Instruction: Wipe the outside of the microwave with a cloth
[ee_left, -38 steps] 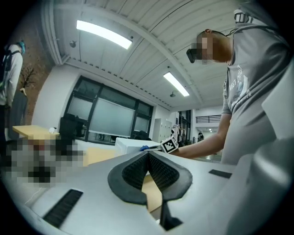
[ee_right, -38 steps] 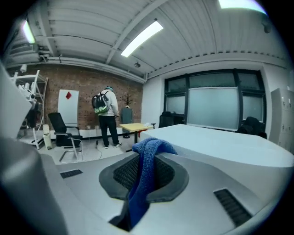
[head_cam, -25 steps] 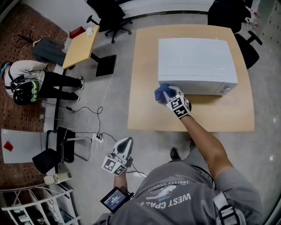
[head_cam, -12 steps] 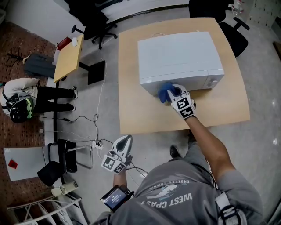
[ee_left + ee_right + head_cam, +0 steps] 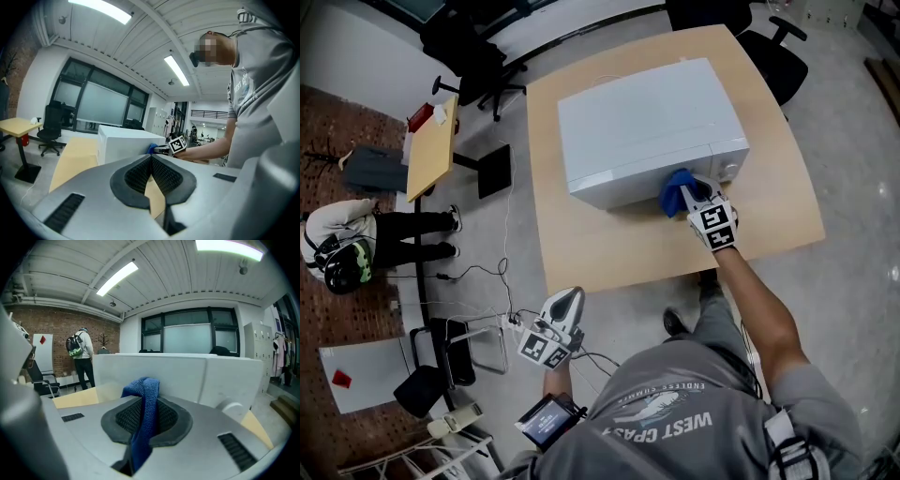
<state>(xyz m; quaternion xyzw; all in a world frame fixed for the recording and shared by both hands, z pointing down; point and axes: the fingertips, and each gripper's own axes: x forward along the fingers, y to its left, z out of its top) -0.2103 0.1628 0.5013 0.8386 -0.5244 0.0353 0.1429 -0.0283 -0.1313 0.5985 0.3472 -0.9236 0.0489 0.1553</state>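
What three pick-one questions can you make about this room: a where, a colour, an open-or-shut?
1. Where does the microwave stand? A) on the wooden table B) on the floor C) on a chair
2. What colour is the cloth? A) red B) blue C) yellow
3. How are the left gripper's jaws? A) shut, empty B) shut on the cloth C) wide open
Answers: 1 A, the tabletop shows all round it; 2 B, it hangs blue in the right gripper; 3 A, the pads meet with nothing between.
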